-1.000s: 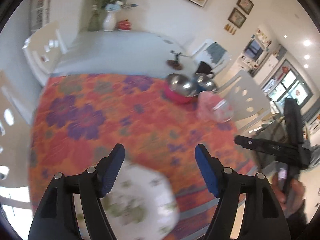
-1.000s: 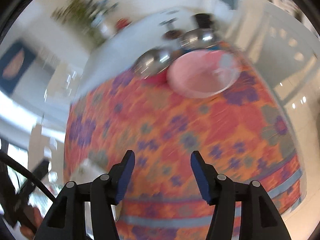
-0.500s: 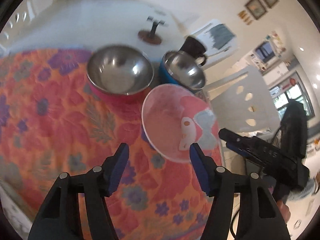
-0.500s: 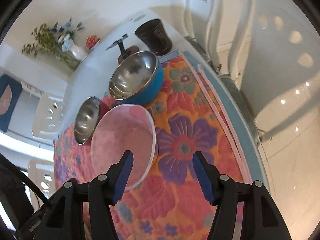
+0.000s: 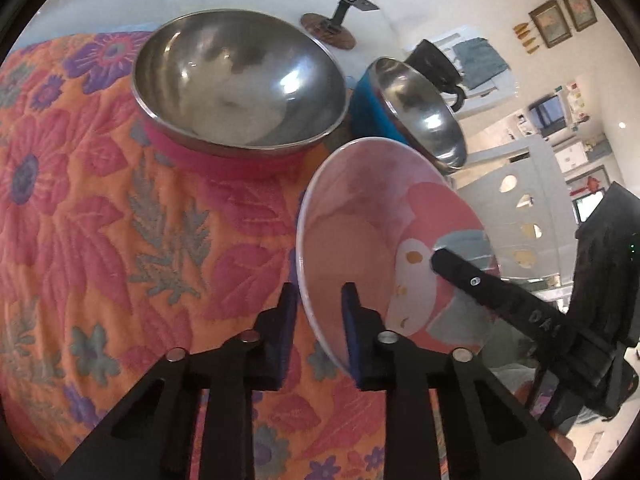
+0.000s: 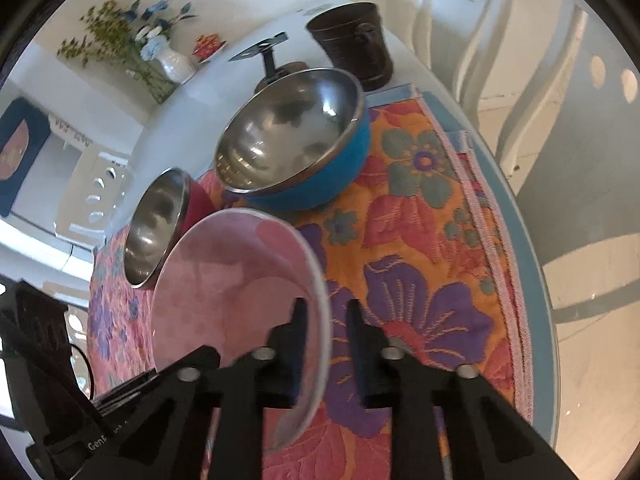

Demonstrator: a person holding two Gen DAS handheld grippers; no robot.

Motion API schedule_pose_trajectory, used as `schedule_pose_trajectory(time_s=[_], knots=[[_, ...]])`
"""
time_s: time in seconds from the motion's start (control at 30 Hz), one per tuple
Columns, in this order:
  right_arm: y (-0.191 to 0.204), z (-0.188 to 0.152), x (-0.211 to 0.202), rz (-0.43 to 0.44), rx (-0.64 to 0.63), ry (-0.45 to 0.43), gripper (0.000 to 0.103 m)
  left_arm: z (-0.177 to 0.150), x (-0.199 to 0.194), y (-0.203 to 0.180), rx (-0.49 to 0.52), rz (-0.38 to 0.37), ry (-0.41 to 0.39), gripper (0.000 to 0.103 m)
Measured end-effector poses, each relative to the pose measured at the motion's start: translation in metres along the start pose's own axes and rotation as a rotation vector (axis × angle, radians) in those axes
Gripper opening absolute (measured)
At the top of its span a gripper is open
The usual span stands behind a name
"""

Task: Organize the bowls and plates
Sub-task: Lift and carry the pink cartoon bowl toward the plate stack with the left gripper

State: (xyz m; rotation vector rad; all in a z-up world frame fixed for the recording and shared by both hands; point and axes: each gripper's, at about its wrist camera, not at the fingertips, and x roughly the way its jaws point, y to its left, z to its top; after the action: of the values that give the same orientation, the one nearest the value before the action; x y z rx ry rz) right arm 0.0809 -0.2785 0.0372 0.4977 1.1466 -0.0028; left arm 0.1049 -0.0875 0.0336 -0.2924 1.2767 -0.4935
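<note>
Both sets of jaws have just closed on opposite rims of the shallow pink translucent plate [image 5: 360, 232], left gripper [image 5: 318, 320] on its near-left edge and right gripper [image 6: 326, 332] on its right edge, the plate lying level between them.

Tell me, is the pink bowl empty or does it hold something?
Empty. Both wrist views show the bare inside of the pink bowl, with only its printed picture; nothing lies in it.
</note>
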Motion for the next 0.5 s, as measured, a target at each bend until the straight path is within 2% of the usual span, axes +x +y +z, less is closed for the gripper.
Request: schedule_pose_trajectory(time_s=[0.17,0.5], knots=[[0.018,-0.012,-0.010,-0.054,-0.080,-0.029,0.011,-0.004,-0.005,-0.004,0.029,0.004,-0.006,0.019],[0.039,-0.046,-0.070,-0.034,-0.071,-0.092,0.011,-0.037,-0.065,-0.015,0.098,-0.025,-0.066,0.019]])
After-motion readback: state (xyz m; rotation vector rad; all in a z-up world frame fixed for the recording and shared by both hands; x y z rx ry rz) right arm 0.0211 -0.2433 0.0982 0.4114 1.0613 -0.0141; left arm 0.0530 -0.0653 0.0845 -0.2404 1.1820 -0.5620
